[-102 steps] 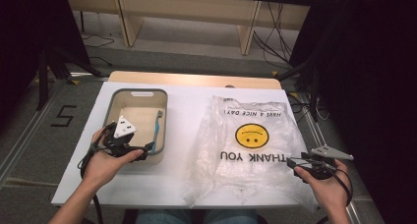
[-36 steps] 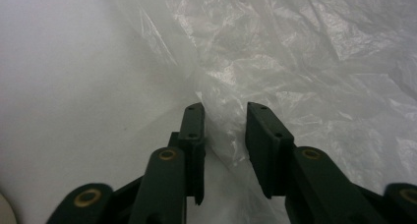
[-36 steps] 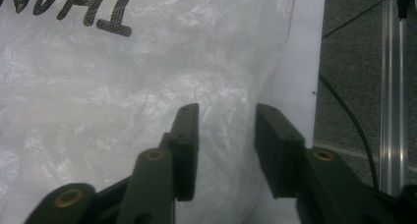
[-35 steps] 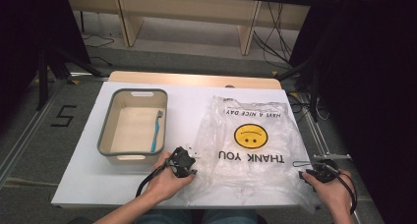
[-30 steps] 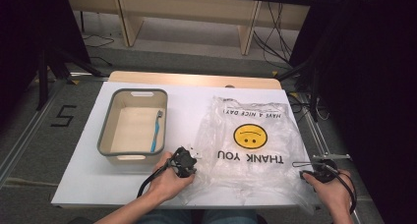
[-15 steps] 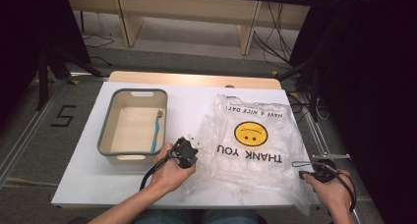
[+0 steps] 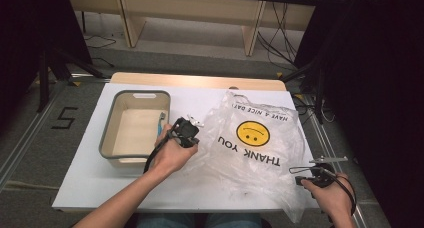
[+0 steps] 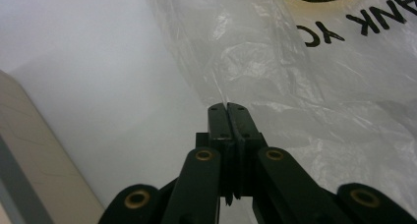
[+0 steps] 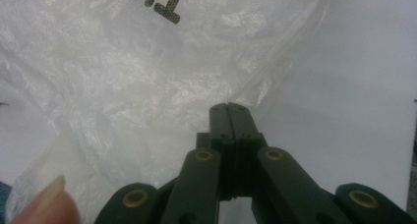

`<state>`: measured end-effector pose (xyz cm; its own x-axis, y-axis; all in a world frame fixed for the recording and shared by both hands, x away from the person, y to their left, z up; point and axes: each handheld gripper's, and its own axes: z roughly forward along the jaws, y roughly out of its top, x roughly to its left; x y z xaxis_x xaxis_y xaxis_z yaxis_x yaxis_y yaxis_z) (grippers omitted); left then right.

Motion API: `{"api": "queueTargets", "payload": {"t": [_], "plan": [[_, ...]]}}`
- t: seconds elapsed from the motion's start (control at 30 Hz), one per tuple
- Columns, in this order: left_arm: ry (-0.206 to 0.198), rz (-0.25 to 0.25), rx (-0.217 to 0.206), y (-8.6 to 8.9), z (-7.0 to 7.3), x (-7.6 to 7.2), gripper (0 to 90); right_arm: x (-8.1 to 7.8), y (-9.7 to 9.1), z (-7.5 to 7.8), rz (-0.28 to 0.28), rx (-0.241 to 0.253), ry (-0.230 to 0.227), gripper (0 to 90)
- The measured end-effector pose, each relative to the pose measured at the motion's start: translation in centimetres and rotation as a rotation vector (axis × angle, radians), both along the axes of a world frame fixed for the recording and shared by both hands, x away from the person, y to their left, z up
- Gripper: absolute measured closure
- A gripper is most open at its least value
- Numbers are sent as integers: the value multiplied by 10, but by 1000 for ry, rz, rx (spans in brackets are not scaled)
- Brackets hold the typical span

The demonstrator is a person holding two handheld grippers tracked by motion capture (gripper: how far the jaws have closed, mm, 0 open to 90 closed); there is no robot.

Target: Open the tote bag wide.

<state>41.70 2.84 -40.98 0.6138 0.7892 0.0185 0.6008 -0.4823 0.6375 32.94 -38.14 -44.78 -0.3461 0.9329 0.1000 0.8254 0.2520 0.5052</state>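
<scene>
Thin clear plastic bag with yellow smiley face (image 7: 255,143) lies flat on white surface (image 7: 210,100), between grippers. Left gripper (image 8: 228,108) pinching bag's edge; right gripper (image 9: 231,108) pressed together, just beside bag's crinkly corner. Bag looks light, soft, slippery; best held by edges.

Plastic bag (image 7: 255,143), centre-right of high view: thin clear film, crinkled, glossy w/ bright glints; printed yellow face & black lettering look flat, matt. Table (image 7: 205,95): smooth matt white top, no sheen; pale wood strip along far edge. Tray (image 7: 132,130), left of centre: smooth plastic, grey rim, beige inside, dull finish. Left gripper (image 8: 229,108) & right gripper (image 9: 230,107), bottom centre of their own views: black matt hard plastic or metal, can't tell which, w/ brass-coloured shiny rivets. Floor, upper left: rough grey carpet-like surface.
</scene>
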Motion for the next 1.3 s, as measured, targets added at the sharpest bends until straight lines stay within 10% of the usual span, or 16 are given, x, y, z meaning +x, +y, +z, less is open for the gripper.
{"api": "queueTargets", "payload": {"t": [0.97, 1.3], "plan": [[-67, 143, -16, 20, -6, 61, 858, -5, 47, -2, 145, 100, 53, 900], [-186, 163, -30, 22, -1, 61, 522, -5, 56, -5, 180, 100, 61, 880]]}}
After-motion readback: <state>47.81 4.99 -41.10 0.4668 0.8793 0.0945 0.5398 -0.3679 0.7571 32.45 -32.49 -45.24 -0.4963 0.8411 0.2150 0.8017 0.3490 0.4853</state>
